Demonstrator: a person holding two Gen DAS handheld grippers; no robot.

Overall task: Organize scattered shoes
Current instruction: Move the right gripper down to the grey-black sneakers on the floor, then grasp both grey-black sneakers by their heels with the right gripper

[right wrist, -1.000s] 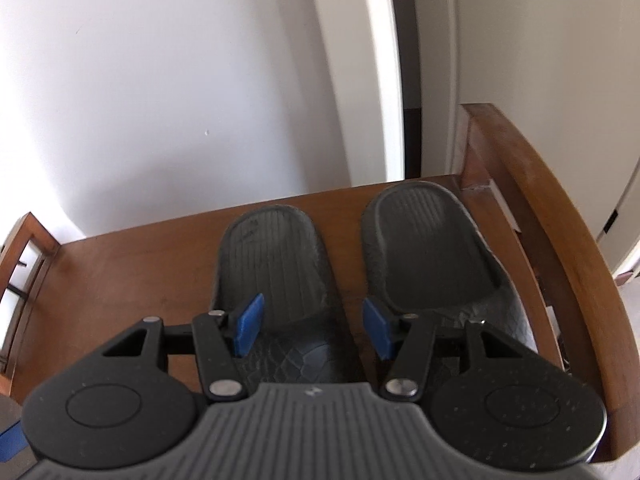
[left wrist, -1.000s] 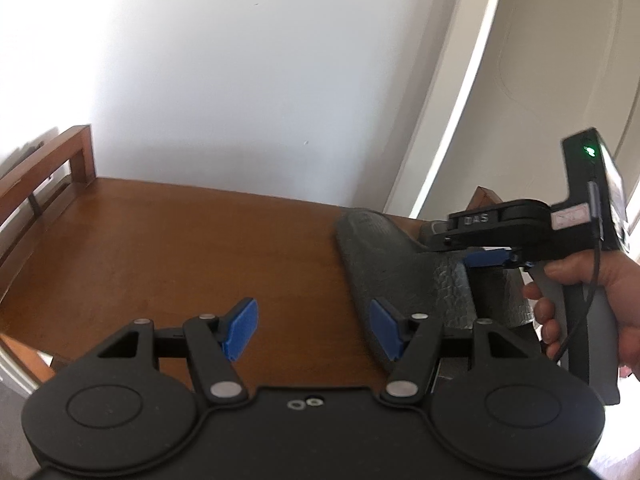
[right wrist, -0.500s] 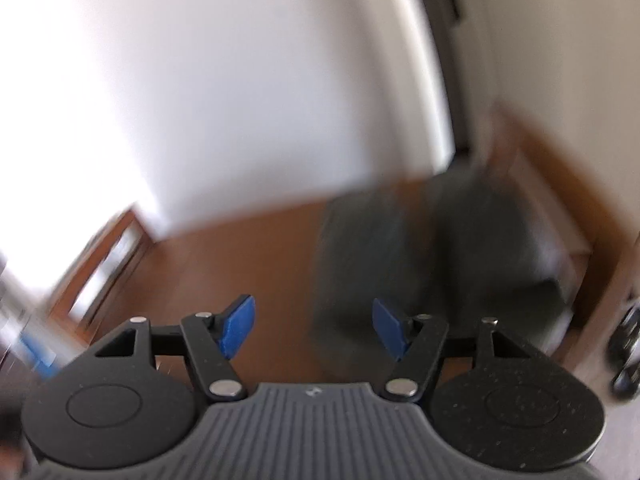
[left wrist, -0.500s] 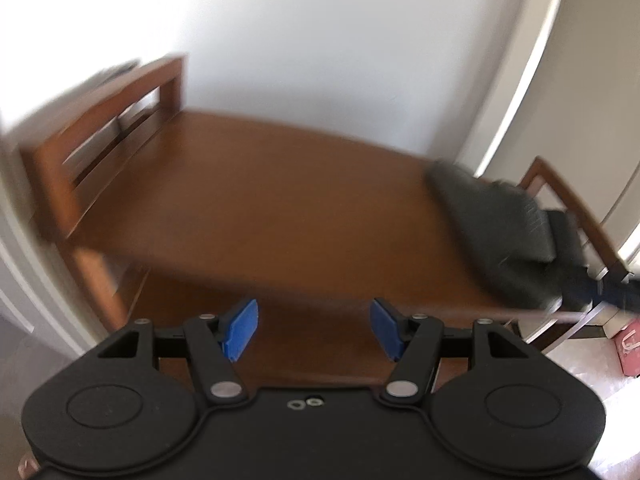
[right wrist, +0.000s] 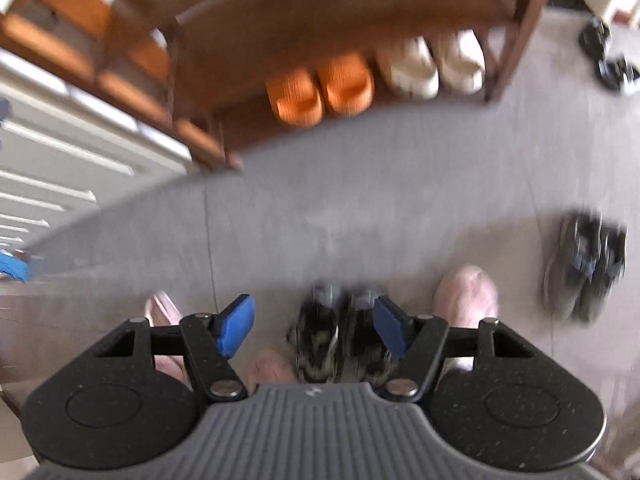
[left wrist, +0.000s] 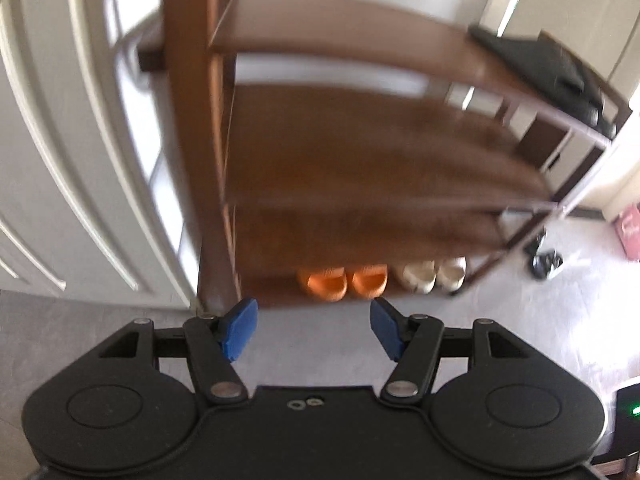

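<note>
Grippers left (left wrist: 313, 328) and right (right wrist: 316, 326) tilt steeply floorward; jaws open, empty; right's just widened.

orange slippers (right wrist: 320, 88), cream slippers (right wrist: 434, 64), brown rack (left wrist: 360, 152)

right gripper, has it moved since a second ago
Yes. The right gripper swung down off the rack's top shelf, away from the black slippers, and now points at dark shoes on the floor.
</note>
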